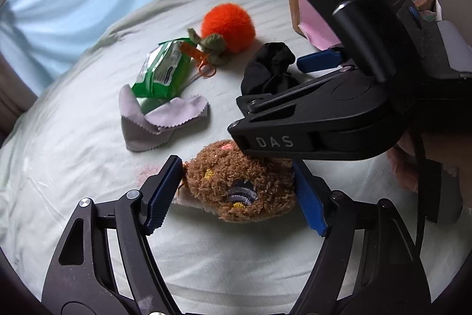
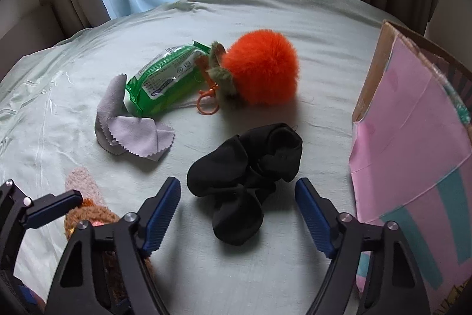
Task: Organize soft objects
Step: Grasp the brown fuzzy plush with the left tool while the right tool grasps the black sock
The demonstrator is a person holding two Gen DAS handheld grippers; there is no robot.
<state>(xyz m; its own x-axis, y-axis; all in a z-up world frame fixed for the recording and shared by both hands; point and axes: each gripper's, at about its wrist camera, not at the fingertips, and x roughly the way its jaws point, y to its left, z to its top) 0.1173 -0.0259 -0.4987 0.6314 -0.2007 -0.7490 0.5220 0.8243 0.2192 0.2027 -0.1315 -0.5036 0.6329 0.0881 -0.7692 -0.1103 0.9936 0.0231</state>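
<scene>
On the right gripper [image 1: 320, 61], spread wide like the left gripper [image 1: 237, 195], "DAS" shows.

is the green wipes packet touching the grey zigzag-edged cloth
Touching. The right wrist view shows the grey zigzag-edged cloth curling up against the lower end of the green wipes packet, with no bedsheet visible between them.

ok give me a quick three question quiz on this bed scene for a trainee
1. True or false: the left gripper has its fingers on either side of the brown plush toy.
2. What lies between the open fingers of the right gripper? A) black scrunchie B) orange pompom C) green wipes pack
3. Fill in: the grey cloth lies against the ____ pack.

Key: 1 true; 2 A; 3 green wipes
</scene>
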